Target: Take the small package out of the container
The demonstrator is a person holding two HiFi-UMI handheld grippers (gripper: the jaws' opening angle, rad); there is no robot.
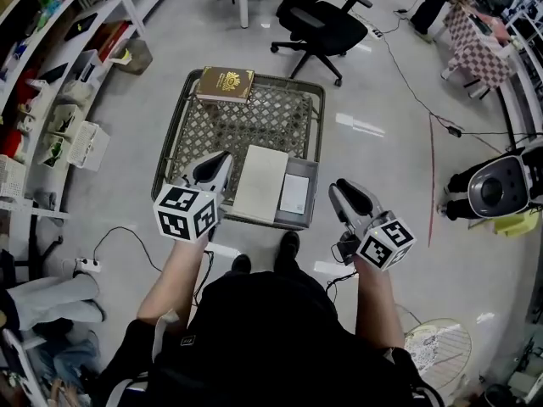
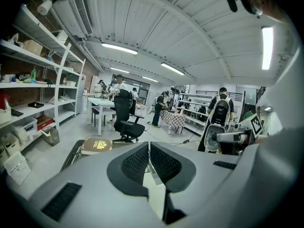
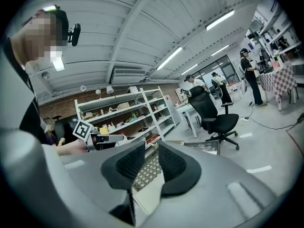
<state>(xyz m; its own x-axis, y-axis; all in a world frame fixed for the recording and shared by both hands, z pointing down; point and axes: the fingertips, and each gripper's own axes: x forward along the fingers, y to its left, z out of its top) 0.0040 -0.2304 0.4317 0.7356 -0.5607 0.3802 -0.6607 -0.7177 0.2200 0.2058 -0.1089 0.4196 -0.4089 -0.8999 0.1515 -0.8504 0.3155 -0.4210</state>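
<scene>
1. White metal shelving (image 1: 59, 91) runs along the left wall, packed w/ boxes and misc. items.
2. Grey wire-mesh container (image 1: 271, 78) w/ lattice-pattern lining sits on the pale floor, straight ahead of the person's feet.
3. Black swivel office chair (image 1: 318, 24) stands beyond the container's far side, apart from it.
4. Flat beige rectangular board (image 1: 261, 183) lies inside the container, near-centre, long edge pointing away from the person.
5. Brown hardback book w/ gold emblem (image 1: 225, 84) rests on the far-left rim.
6. Small grey package w/ white label (image 1: 295, 195) lies in the container's near-right corner, just beside the board's right edge; prob. touching it, hard to confirm from above.
7. Left gripper (image 1: 222, 161) hovers over the near-left corner. Its own view shows the jaws pressed together, nothing btwn them.
8. Right gripper (image 1: 344, 192) hangs just outside the near-right corner, close to the small package but not touching. Jaws a narrow gap apart, empty; lattice lining visible through the gap.
</scene>
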